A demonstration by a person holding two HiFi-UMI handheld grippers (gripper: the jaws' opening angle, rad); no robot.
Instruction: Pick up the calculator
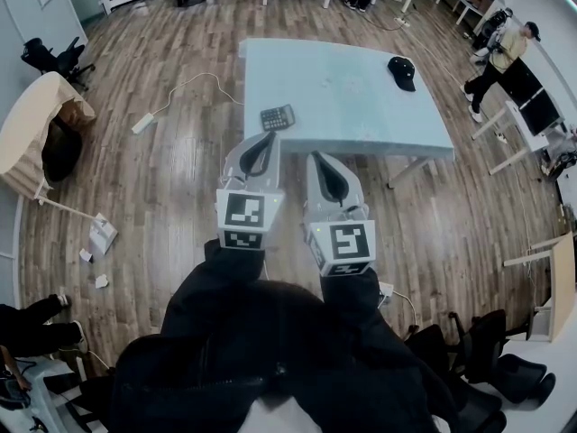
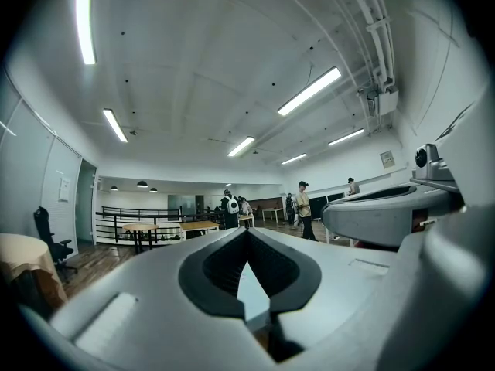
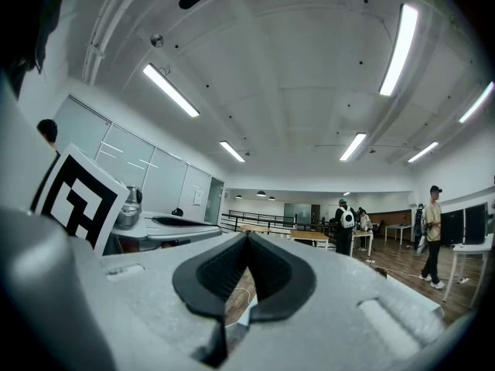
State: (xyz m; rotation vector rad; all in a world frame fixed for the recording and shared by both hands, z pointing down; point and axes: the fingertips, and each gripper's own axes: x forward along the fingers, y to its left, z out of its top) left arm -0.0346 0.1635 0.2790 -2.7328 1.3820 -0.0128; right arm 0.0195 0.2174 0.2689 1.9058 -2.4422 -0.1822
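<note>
**benchwatcher:** While the person stands a bit back from the pale blue table (image 1: 361, 106), where's the calculator (image 1: 278, 117) sitting?

**gripnerd:** It's on the table's near left corner, lying flat with the keys up, just beside the edge and a little askew to it. Nothing's touching it. A black cap (image 1: 402, 72) lies well apart from it, over toward the far right of the same tabletop.

**benchwatcher:** And the two grippers?

**gripnerd:** The person holds both out in front, side by side and level, over the wooden floor (image 1: 162, 179) short of the table. The left gripper (image 1: 267, 142) points roughly toward the calculator's corner, but it's apart from it. In the left gripper view its dark pads meet in a tight point, fully closed with nothing between them. It's the same for the right gripper (image 1: 320, 162), with the jaws pressed together and empty. Each carries its marker cube at the back, near the person's dark sleeves.

**benchwatcher:** Anything else around?

**gripnerd:** A white power strip (image 1: 142, 123) with its cable lies on the floor left of the table, and there's a black office chair (image 1: 54, 57) at the far left. Another person (image 1: 500, 52) is walking at the top right.
</note>
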